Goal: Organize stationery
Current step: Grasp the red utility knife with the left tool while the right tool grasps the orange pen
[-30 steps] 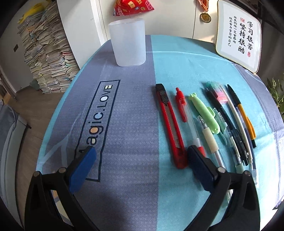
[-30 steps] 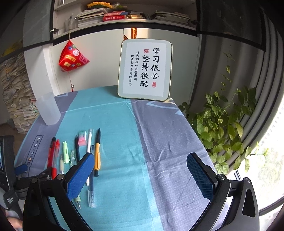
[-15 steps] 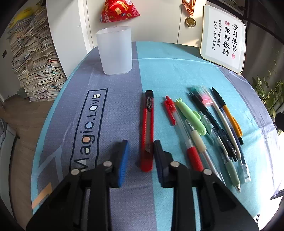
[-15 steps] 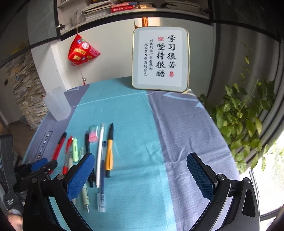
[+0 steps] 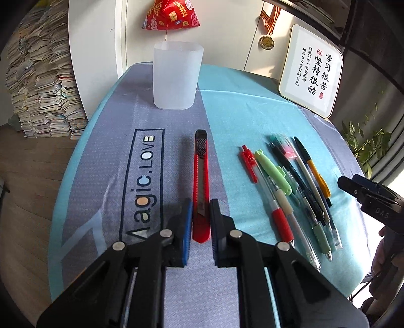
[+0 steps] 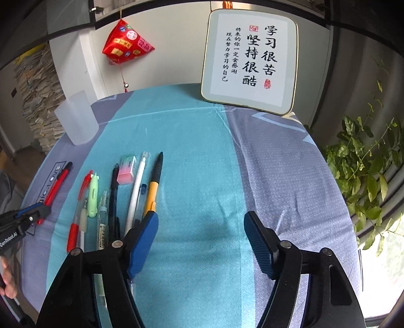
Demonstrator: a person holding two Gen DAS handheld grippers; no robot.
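Observation:
A red utility knife (image 5: 201, 181) lies lengthwise on the tablecloth; my left gripper (image 5: 201, 214) is shut on its near end. A frosted plastic cup (image 5: 177, 75) stands upright at the far edge, beyond the knife. A row of pens (image 5: 290, 191) and a pink eraser (image 6: 127, 169) lie to the right of the knife. My right gripper (image 6: 202, 232) is open and empty over bare cloth, its left finger (image 6: 142, 239) next to the orange pen (image 6: 151, 191). The knife (image 6: 56, 185) and the cup (image 6: 77, 118) also show in the right wrist view.
A framed calligraphy plaque (image 6: 250, 60) leans at the table's back right. A red ornament (image 5: 171, 15) hangs behind the cup. A leafy plant (image 6: 366, 176) stands off the right edge. Stacked papers (image 5: 43, 88) rise on the floor at left.
My left gripper moved left from the pens onto the knife's near end and closed on it. My right gripper came lower and closer to the pens, still open.

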